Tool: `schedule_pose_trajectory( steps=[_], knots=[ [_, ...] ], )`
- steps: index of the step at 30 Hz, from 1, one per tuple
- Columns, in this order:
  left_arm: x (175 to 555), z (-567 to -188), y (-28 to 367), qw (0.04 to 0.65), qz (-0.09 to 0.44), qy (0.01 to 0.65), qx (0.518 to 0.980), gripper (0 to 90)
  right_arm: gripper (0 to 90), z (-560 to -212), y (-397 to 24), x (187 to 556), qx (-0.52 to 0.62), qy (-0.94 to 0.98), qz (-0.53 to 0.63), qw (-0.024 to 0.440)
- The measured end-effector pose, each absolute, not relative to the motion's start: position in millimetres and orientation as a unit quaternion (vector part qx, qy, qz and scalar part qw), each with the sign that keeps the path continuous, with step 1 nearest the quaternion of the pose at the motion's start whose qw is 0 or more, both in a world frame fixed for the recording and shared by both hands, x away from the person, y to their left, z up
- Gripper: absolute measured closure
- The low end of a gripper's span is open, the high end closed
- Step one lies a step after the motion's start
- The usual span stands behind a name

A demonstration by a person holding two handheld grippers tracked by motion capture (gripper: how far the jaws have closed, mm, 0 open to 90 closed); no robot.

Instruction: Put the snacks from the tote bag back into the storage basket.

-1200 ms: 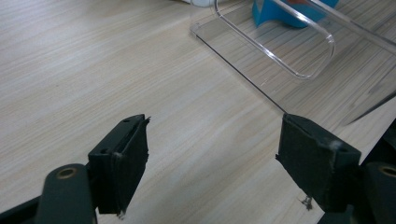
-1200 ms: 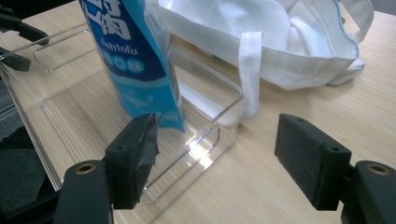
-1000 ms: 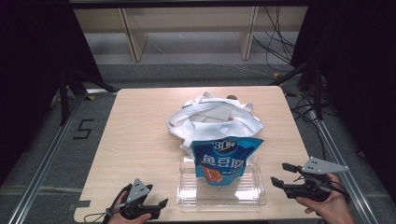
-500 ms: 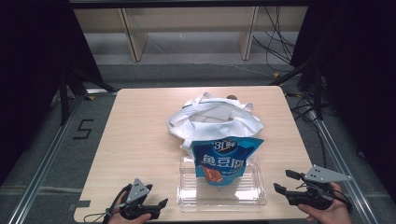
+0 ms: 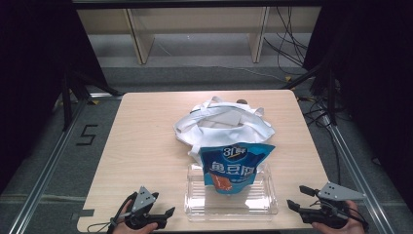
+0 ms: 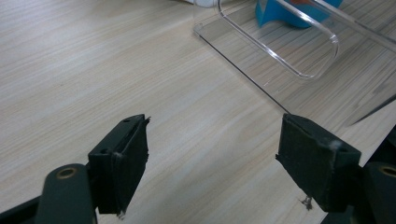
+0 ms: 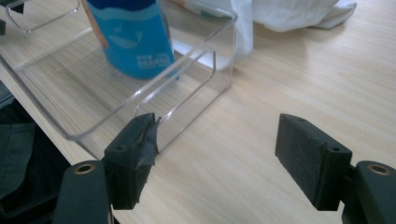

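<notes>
Desk (image 5: pixel 146 146) of pale wood carries a clear plastic tray (image 5: pixel 231 207) near the person's edge, with a blue snack pouch (image 5: pixel 234 168) standing in it, its top leaning back toward a crumpled white cloth bag (image 5: pixel 221 124) just behind. The left gripper (image 5: pixel 165 214) rests low at the near-left edge, jaws spread with nothing between them, the tray's corner (image 6: pixel 205 28) ahead of it. The right gripper (image 5: pixel 298 197) sits at the near-right edge, jaws likewise spread and empty, pointing at the tray's end wall (image 7: pixel 201 84) with the pouch (image 7: pixel 130 37) beyond. The pouch looks light and soft, with a glossy film that could slip or crumple under a hard pinch; its flat sealed top edge seems the surest place to take hold. The tray looks stiff, light and smooth, so it would likely slide on the desk if nudged; its thin upright walls would suit a pinch over the rim at either short end.
</notes>
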State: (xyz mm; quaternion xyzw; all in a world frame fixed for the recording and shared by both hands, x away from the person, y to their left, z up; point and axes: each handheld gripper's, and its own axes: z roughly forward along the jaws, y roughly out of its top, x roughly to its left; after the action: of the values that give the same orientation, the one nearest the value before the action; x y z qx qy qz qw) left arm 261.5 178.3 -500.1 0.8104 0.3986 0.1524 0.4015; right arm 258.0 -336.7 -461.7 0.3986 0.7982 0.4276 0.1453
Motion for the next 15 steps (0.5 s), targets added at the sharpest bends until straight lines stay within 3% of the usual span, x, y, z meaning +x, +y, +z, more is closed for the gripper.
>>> schedule_pose_trajectory(
  steps=[15],
  knots=[
    [260.3, -500.9, 177.4, 0.408, 0.151, 0.408, 0.803, 23.8, 23.7, -478.1, -340.8, 234.2, 0.397, 0.808, 0.409, 0.149]
  ],
)
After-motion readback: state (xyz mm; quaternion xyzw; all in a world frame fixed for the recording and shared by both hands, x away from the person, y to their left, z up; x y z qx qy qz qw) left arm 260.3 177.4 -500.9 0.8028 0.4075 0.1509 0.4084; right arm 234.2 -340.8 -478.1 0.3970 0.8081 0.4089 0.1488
